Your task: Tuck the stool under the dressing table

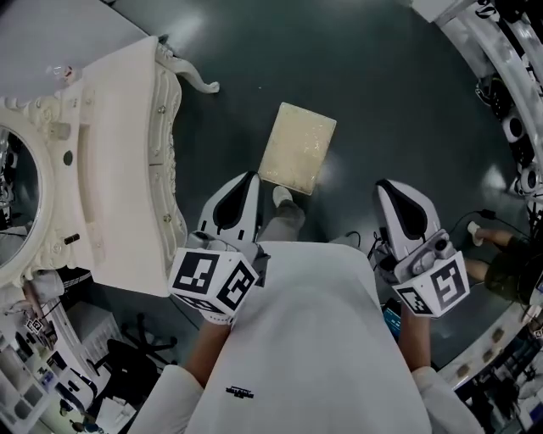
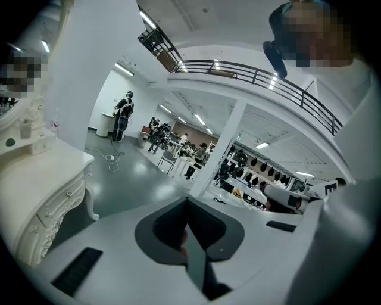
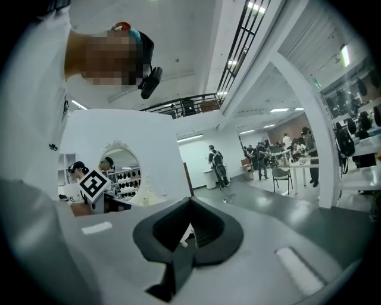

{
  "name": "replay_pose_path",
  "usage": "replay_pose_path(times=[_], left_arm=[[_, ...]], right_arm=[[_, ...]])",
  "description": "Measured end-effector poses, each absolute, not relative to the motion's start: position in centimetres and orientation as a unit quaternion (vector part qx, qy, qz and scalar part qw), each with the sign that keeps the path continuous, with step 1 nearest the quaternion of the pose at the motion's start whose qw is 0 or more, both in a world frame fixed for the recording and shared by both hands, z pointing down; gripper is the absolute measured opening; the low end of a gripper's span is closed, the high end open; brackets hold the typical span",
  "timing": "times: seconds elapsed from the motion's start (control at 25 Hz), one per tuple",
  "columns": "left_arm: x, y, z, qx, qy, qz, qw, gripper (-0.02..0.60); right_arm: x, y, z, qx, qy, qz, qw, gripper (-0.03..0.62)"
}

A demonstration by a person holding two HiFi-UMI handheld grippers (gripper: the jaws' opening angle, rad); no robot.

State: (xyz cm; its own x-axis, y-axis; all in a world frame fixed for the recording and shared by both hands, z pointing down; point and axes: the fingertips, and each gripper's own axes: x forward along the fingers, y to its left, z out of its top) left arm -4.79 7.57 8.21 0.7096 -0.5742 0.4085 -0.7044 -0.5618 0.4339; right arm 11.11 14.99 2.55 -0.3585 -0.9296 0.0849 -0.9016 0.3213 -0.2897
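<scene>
Stool (image 1: 297, 148) near dressing table (image 1: 119, 169), seemingly apart.

Bright, even indoor light comes from ceiling strips (image 3: 256, 7) overhead, and it leaves pale glare patches on the dark, glossy floor (image 1: 399, 102). Shadows are faint and soft. Both gripper views bow heavily, with black vignetted corners, and the nearest surfaces blur. The head view curves at its edges but is sharp in the centre.

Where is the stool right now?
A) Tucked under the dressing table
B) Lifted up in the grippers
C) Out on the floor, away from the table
C: the stool stands on the dark floor, clear of the dressing table at the left.
</scene>
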Motion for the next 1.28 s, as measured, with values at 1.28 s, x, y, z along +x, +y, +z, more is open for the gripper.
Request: replay_pose_path(times=[1.28], left_arm=[[2.4,4.0,17.8,0.871,-0.324,0.206,0.306,0.002]], right_arm=[[16.7,9.9,14.8,-0.561,0.784,-0.256,0.067,0.011]])
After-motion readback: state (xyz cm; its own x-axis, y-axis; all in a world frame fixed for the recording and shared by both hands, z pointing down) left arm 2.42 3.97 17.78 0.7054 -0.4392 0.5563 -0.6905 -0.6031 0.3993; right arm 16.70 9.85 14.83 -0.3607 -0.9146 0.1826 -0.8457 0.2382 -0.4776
